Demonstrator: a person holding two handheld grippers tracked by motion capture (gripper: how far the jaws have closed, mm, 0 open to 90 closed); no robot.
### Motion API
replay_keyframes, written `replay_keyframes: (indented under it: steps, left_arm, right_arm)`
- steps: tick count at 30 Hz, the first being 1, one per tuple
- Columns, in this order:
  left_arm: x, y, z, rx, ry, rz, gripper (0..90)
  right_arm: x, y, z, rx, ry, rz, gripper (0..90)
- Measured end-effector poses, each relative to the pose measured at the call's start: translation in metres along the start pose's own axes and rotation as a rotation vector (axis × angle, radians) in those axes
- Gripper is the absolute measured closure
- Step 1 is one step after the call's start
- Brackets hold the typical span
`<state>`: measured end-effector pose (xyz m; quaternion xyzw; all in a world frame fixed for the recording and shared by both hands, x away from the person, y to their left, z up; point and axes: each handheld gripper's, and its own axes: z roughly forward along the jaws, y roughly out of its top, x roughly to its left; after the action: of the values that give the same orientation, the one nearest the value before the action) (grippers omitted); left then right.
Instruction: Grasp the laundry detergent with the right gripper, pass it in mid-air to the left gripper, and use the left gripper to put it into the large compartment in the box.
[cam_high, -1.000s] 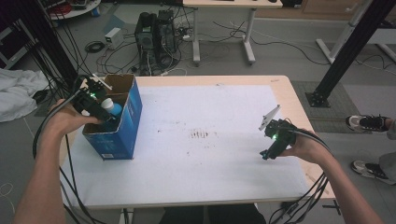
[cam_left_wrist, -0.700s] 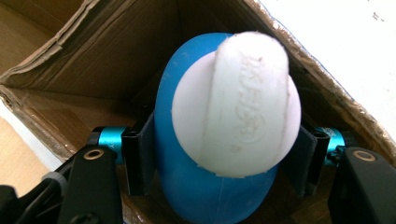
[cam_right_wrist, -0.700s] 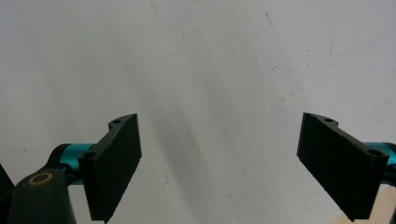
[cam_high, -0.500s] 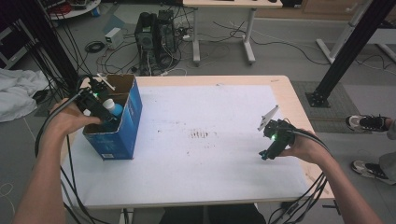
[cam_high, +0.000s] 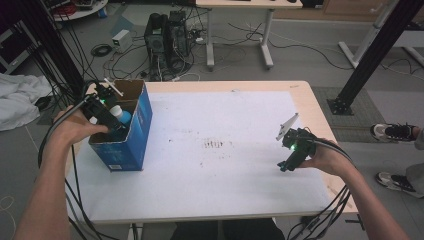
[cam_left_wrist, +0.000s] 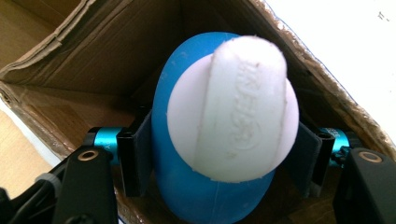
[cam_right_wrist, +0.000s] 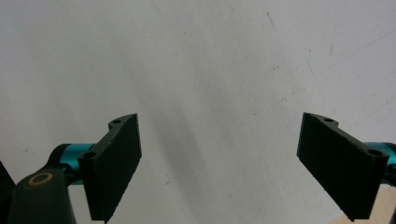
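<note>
We see the blue bottle (cam_left_wrist: 205, 186) with its white cap (cam_left_wrist: 233, 107) standing inside the cardboard box (cam_high: 135, 125), between our left gripper's (cam_left_wrist: 219, 163) pads. The jaws have just been opening; its left pad lies against the bottle's side, while at the right the cap hides the contact, so we cannot tell whether the grip is loosed. In the high view the left gripper (cam_high: 107, 117) reaches into the box from its left side. Well to the right of the box, our right gripper (cam_high: 292, 155) hovers over the white table top (cam_high: 215, 110), its jaws spread wide with nothing between them (cam_right_wrist: 219, 163).
</note>
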<state>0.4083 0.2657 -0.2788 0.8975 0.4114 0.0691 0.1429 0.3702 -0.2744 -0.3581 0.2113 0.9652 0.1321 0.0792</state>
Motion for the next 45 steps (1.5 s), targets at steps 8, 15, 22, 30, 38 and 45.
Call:
replay_keyframes:
  steps: [8, 15, 22, 30, 38, 45]
  left_arm:
    - [-0.001, 0.000, -0.001, -0.005, -0.007, -0.007, 33.5]
    - [-0.003, 0.002, -0.005, 0.009, 0.001, 0.001, 30.7]
    - [-0.003, 0.004, -0.015, 0.004, 0.019, 0.010, 30.7]
    - [-0.004, 0.006, -0.029, -0.028, 0.026, -0.002, 30.7]
    - [-0.003, 0.008, -0.035, -0.032, 0.038, 0.000, 30.6]
    - [-0.003, 0.012, -0.042, -0.044, 0.039, 0.001, 30.6]
  right_arm:
    - [0.001, 0.000, 0.001, 0.001, 0.001, 0.002, 13.0]
    - [0.002, -0.001, 0.000, 0.009, 0.001, 0.019, 13.0]
    - [0.001, -0.001, -0.001, 0.010, 0.001, 0.013, 13.0]
    - [0.002, -0.002, -0.002, 0.003, -0.007, 0.013, 13.0]
    - [0.003, -0.003, -0.003, 0.004, -0.009, 0.017, 13.0]
    - [0.002, -0.004, -0.004, 0.003, -0.017, 0.018, 13.0]
